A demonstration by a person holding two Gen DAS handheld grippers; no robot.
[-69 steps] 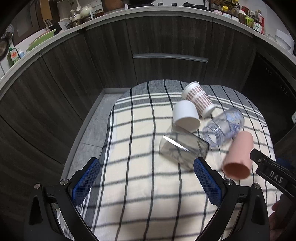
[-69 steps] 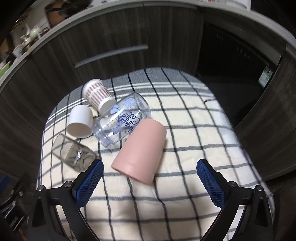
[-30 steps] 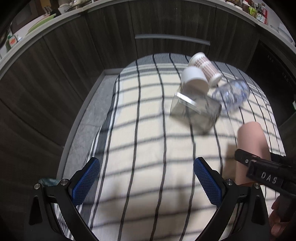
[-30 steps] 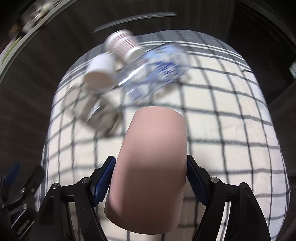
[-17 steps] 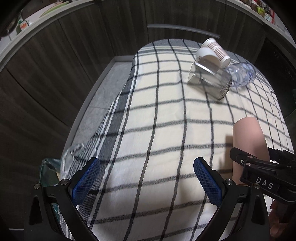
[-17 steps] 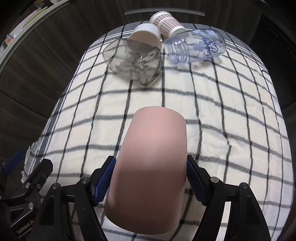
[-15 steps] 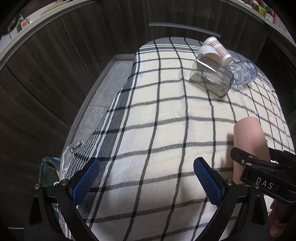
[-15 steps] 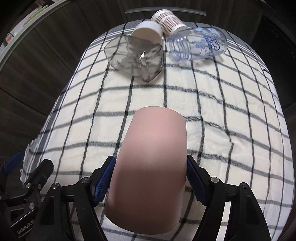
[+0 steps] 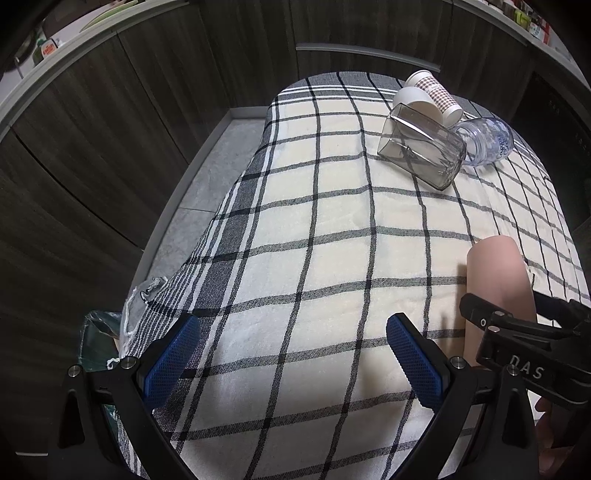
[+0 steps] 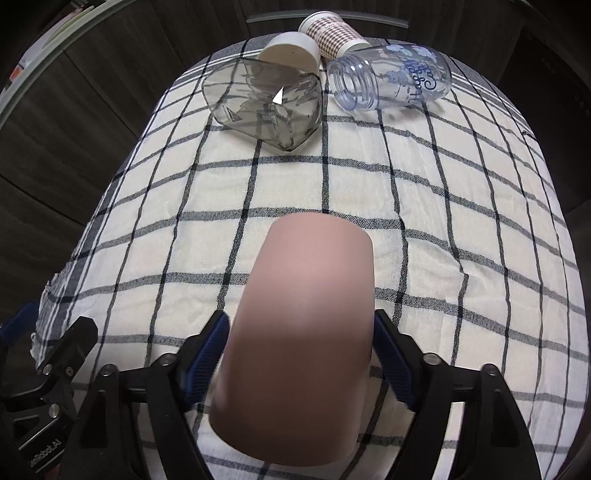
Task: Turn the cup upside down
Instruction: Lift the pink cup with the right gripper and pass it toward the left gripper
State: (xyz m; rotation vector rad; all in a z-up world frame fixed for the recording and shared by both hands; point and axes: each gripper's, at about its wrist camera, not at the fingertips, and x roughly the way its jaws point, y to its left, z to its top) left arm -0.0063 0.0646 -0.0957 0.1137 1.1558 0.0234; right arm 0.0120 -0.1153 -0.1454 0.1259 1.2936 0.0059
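My right gripper (image 10: 301, 354) is shut on a pink cup (image 10: 303, 325), its blue pads pressed on both sides. The cup points away from the camera, closed end far, above the checked cloth (image 10: 443, 229). In the left wrist view the pink cup (image 9: 496, 280) stands at the right edge, held by the right gripper (image 9: 517, 332). My left gripper (image 9: 291, 354) is open and empty over the near part of the cloth (image 9: 314, 221).
At the far end of the cloth lie a grey square glass (image 10: 266, 99), a white cup (image 10: 291, 50), a patterned paper cup (image 10: 332, 35) and a clear printed bottle (image 10: 395, 75). Dark cabinet fronts (image 9: 110, 129) surround the table. A bag (image 9: 96, 343) lies below left.
My right gripper closed on the pink cup and carried it toward the near end of the cloth. Both grippers drew back from the other cups. In the last half second little moved.
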